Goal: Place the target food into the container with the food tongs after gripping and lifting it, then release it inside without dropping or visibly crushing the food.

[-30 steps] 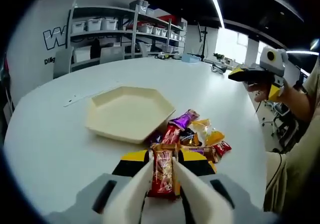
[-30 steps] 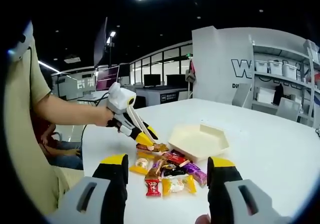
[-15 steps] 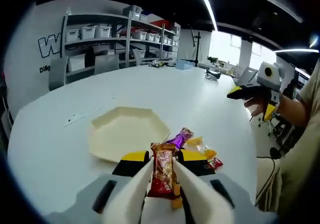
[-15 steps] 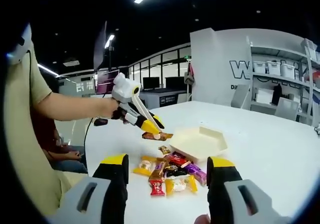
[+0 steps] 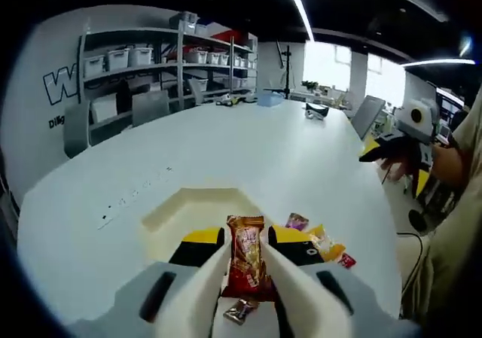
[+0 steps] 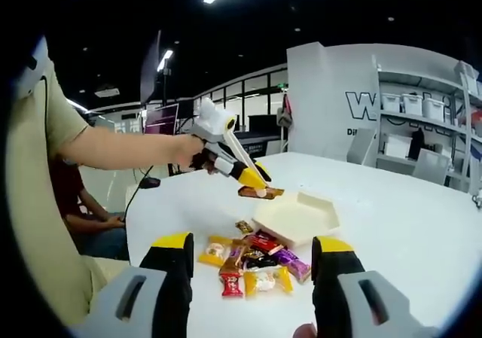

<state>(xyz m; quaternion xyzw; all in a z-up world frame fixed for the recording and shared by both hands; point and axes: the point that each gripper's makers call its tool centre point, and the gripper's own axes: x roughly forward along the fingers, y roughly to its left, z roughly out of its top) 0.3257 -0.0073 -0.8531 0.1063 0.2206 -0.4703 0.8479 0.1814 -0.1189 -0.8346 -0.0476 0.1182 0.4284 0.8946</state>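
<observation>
Left tool (image 5: 245, 266): its two cream tongs are clamped on a red and brown snack bar (image 5: 246, 259), which stands on end between them in the left gripper view; in the right gripper view the same tool (image 6: 260, 188) is held in a person's hand (image 6: 194, 152) and carries the bar (image 6: 261, 193) in the air, clear of the bench.
Loose wrapper: a small brown sweet (image 5: 242, 310) shows just below the held bar, between the tongs.
Right tool (image 6: 252, 278): its black, yellow-tipped jaws stand wide apart with nothing between them, low over the bench; in the left gripper view it (image 5: 376, 148) sits at the far right in the person's other hand.
Snack pile (image 6: 252, 263): a cluster of wrapped snacks, red, yellow, purple and brown, lies on the bench just in front of the right tool's jaws and beside the tray.
Tray (image 6: 295, 217): a cream six-sided container, resting flat on the bench just beyond the pile; the held bar hangs at its near left edge, above the rim.
Bench (image 5: 286, 150): a large white rounded top.
Shelves (image 5: 143, 59): metal racks with white bins stand against the far wall.
</observation>
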